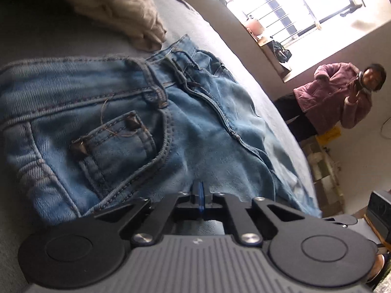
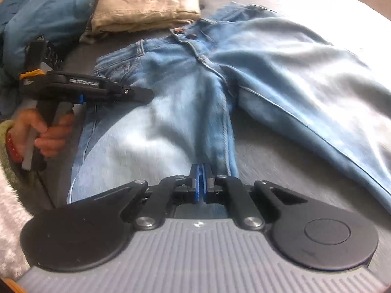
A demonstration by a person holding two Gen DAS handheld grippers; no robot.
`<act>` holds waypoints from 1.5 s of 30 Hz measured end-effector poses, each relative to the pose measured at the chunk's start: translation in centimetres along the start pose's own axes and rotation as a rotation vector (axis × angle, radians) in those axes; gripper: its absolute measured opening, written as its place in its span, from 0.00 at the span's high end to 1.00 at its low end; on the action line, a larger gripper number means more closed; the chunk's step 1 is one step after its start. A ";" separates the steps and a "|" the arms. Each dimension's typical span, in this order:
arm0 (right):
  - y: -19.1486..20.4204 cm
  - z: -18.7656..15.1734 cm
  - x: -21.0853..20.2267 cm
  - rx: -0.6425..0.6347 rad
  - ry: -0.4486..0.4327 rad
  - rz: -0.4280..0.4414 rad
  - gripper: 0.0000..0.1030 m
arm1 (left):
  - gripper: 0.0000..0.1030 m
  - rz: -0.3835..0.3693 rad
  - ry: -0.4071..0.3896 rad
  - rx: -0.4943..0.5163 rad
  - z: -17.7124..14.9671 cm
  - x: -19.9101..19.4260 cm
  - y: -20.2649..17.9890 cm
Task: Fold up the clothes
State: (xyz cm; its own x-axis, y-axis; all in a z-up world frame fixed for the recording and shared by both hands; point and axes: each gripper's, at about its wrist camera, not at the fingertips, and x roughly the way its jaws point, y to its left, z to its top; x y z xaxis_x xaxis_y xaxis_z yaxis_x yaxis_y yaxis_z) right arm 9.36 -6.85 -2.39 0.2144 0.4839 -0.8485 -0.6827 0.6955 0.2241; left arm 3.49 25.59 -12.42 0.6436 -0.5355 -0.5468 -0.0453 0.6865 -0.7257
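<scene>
In the left wrist view, the left tongs (image 1: 198, 190) are pressed together with nothing between them, at the near edge of the blue jeans (image 1: 136, 119), which lie flat on a grey surface (image 1: 61, 36) with folded beige clothes (image 1: 117, 5) beyond (a person in a pink jacket (image 1: 334, 95) stands far right). In the right wrist view, the right tongs (image 2: 201, 178) are together too over the jeans' (image 2: 244, 85) spread legs, and a hand (image 2: 46, 131) at left holds the other tool.

Pale lettering runs along the side of the black left gripper (image 2: 136, 94), seen from the right wrist, but it is too blurred to read. A small yellow sign or box (image 1: 330, 134) stands near the person in the pink jacket (image 1: 332, 95); its dark print is illegible.
</scene>
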 end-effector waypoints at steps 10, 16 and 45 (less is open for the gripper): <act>-1.5 -3.2 -10.5 0.217 -0.096 -0.316 0.94 | 0.97 0.027 0.050 -0.045 1.7 1.3 -0.1; -4.8 -7.8 -7.3 0.441 -0.297 -0.193 0.92 | 0.97 0.078 0.035 0.017 1.0 0.7 -1.6; -10.3 -24.2 -18.2 0.648 -0.622 -0.295 0.52 | 0.40 0.260 0.399 0.851 -13.3 7.1 -27.8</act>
State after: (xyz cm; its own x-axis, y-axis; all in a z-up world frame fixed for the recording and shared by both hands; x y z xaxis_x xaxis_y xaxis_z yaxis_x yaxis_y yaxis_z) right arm -4.38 -35.68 -0.87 0.7783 0.3080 -0.5472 -0.0607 0.9042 0.4227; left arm -0.87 -3.84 -1.75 0.3779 -0.3367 -0.8624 0.5187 0.8486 -0.1040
